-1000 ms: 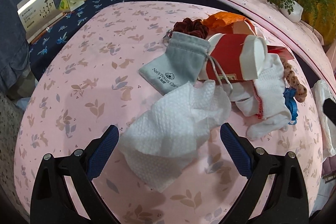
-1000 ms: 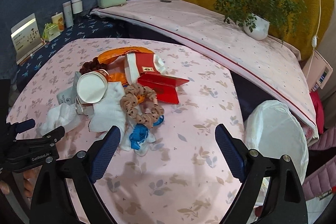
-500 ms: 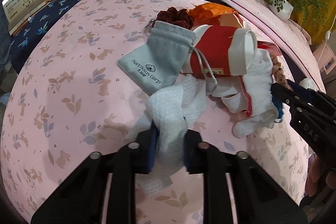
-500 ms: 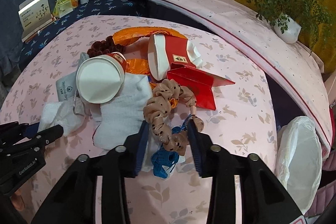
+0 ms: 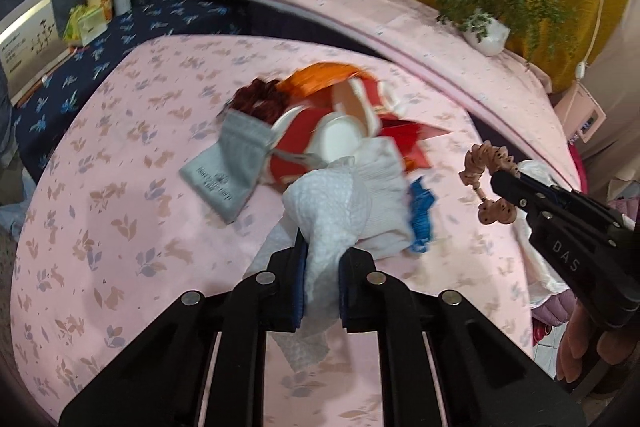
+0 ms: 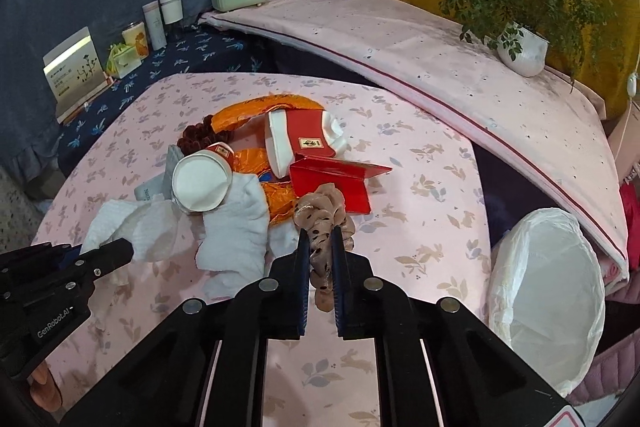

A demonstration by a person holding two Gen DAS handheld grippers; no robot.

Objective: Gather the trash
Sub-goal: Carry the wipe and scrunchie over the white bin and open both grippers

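Now, through the left wrist camera: the left claw (image 5: 322, 259) is closing, its blue pads (image 5: 300, 279) already pinching a crumpled white paper towel (image 5: 328, 215) that bunches up above the fingertips and hangs below them, clear of the pink tablecloth (image 5: 120, 227). Just beyond the tips sits the rest of the pile: a grey drawstring pouch (image 5: 230, 171) up and to the left, a red and white paper cup (image 5: 320, 143) straight ahead, a white cloth (image 5: 382, 195) and a scrap of blue (image 5: 422, 215) to the right. Motion blur smears this heap, so finer detail is hard to call. Far right, the right claw (image 5: 498, 183) comes in, a spotted tan scrunchie (image 5: 486, 187) dangling from its tip.

Over to the right wrist camera: the right claw (image 6: 321, 251) is closing too, pads (image 6: 304, 259) squeezed on that scrunchie (image 6: 324, 223), which loops above the tips and droops between the fingers. Ahead lie a red folder (image 6: 340, 183), a red and white box (image 6: 298, 143), orange wrapping (image 6: 260, 107) and the cup (image 6: 202, 181). Off to the right, below the table edge, stands a bin lined with a white bag (image 6: 548, 287). At far left the left claw (image 6: 124, 253) grips the paper towel (image 6: 136, 227).
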